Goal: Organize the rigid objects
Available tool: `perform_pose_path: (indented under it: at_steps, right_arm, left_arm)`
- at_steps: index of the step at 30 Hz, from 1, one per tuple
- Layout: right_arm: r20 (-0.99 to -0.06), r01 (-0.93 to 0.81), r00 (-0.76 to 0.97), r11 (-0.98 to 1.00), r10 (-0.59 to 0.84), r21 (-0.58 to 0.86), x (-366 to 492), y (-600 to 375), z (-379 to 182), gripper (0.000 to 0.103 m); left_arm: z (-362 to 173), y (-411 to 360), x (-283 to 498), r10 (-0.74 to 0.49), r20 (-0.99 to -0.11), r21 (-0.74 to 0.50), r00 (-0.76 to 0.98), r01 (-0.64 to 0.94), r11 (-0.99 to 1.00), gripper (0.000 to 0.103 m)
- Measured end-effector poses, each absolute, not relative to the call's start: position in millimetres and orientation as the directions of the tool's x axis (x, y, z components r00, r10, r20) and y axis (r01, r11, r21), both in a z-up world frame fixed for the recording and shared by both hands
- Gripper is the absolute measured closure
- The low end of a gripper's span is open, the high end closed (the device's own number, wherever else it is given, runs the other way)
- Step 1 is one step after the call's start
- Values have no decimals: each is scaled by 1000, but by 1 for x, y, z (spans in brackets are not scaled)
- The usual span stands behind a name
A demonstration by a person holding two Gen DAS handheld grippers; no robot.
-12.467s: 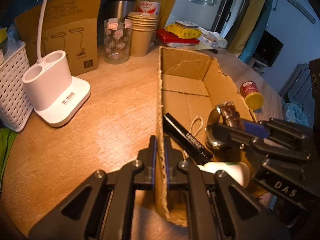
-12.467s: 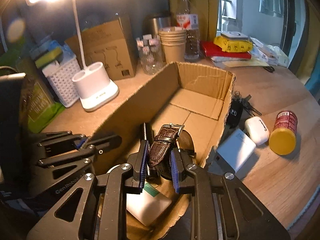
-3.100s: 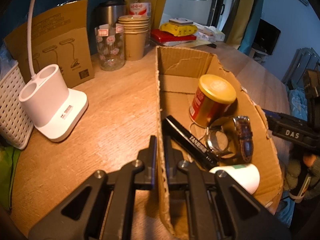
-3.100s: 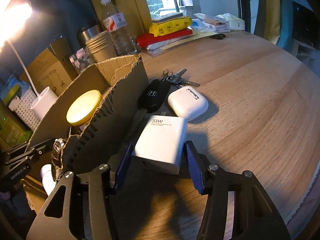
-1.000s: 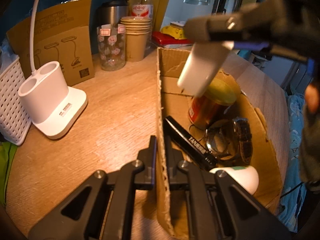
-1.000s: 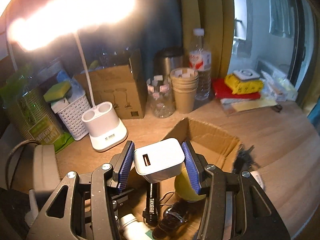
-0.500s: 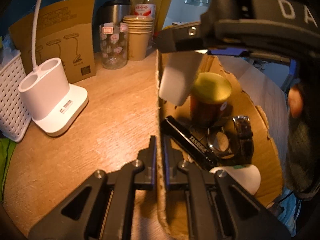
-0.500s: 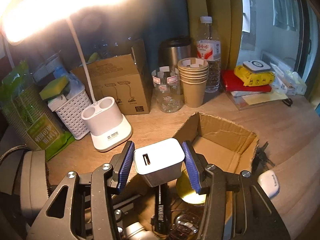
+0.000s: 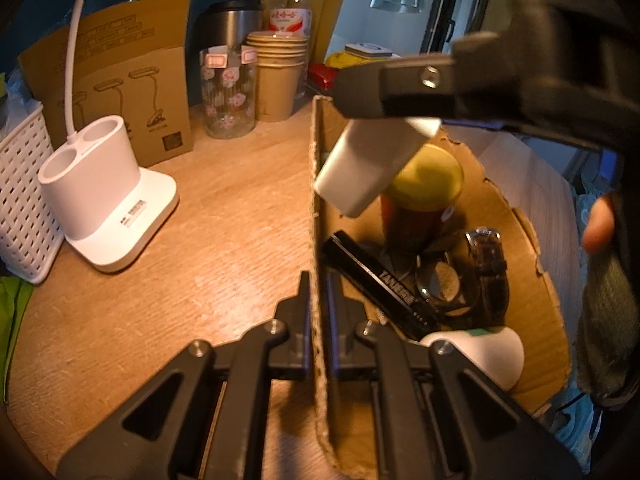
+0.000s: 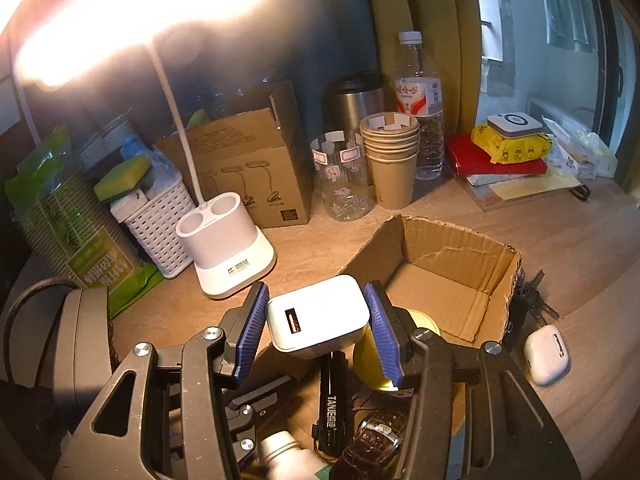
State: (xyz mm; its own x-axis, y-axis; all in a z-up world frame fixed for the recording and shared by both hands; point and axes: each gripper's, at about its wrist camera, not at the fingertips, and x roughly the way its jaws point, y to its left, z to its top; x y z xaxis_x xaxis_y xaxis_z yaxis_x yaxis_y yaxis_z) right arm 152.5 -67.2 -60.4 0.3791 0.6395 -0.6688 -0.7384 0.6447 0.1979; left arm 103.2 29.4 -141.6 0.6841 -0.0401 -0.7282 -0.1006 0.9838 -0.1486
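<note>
Right wrist view shows my right gripper (image 10: 318, 330) clamped on the white charger (image 10: 318, 322), which hangs in the air above the near end of the cardboard box (image 10: 460, 264). My left gripper (image 9: 318, 308) is pinched shut on the box's near wall, steadying it.

I judge the charger light, stiff and smooth-sided, so it could slip; the blue pads sit on its two flat opposite faces, which seems the right hold, with the port end facing the camera.

Inside the box I count one yellow-lidded can (image 9: 426, 188), one black flashlight (image 9: 380, 284), one watch (image 9: 486, 256) and one white bottle (image 9: 486, 350). Outside it, on the table (image 10: 592, 272) just beside the far wall, lie one earbud case (image 10: 546, 354) and one bunch of keys (image 10: 538, 300), not yet stowed.
</note>
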Motion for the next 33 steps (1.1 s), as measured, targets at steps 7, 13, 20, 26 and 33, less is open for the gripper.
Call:
perform_pose_path:
  at_steps: [7,13,20,26,33]
  right_arm:
    - [-693,-744,369,644,620,180,148,-76,-73,48]
    - [-689,-729,373,656,622,197,147,-84,-81,42]
    - [-669,-699,430,693,607,178,151,-100,-72,41]
    - [-637,-650,526,749,564,126,156,-120,-50,37]
    - [-617,-575,615,815,491,76,168,-154,-36,35]
  left_arm:
    - [-145,29,106,-44,-735,-148,677,-96,984,97]
    - [-146,30,108,-42,-735,-146,677,-97,985,97]
    - [-146,29,107,-41,-734,-144,678,-97,985,97]
    - [-146,29,106,-41,-733,-145,679,-97,985,97]
    - [-144,30,106,-36,-730,-140,682,-97,985,97]
